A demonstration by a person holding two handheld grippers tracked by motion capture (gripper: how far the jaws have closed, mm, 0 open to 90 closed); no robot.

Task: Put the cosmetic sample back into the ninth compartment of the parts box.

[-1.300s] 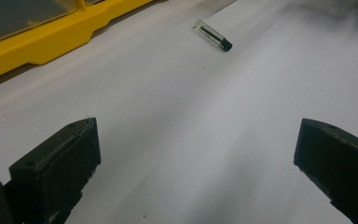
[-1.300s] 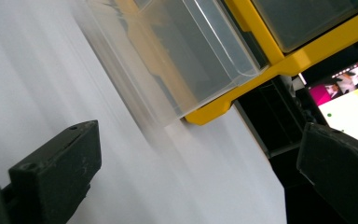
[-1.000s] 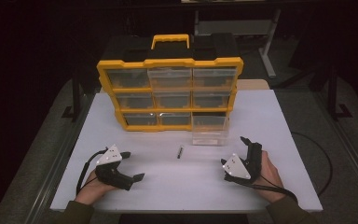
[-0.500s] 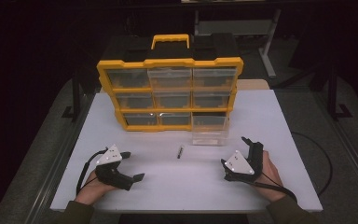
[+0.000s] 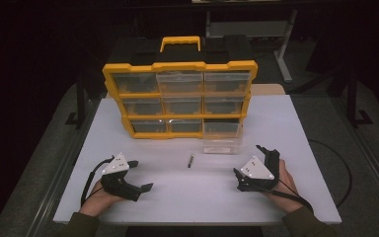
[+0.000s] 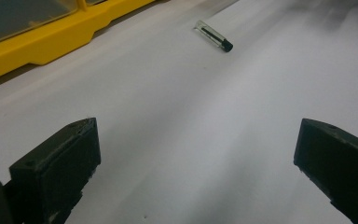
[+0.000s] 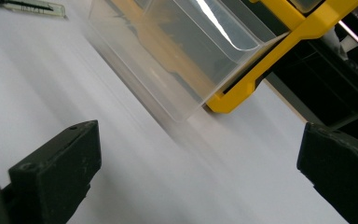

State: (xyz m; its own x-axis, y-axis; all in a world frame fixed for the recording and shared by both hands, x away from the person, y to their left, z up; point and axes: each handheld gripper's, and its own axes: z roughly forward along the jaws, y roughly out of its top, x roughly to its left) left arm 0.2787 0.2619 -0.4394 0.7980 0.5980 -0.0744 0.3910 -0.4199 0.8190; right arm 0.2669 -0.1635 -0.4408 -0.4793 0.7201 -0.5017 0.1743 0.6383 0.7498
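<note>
The small clear plastic tube with a black core point(image 5: 190, 160) lies flat on the white counter point(image 5: 296, 128), just in front of the yellow plastic organiser case with clear drawers point(image 5: 177, 98). The clear bottom-right drawer point(image 5: 221, 137) is pulled out of the case. The left tongs point(image 5: 140, 175) and right tongs point(image 5: 249, 160) rest released on the counter, either side of the tube, well apart from it.

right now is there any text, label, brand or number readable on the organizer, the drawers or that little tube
No readable text in any view.
Yellow plastic organizer with clear drawers: no label or brand visible.
Pulled-out clear plastic drawer: unmarked.
Small clear tube with black cap: dark contents inside, no legible print.
White table: no markings.
</note>
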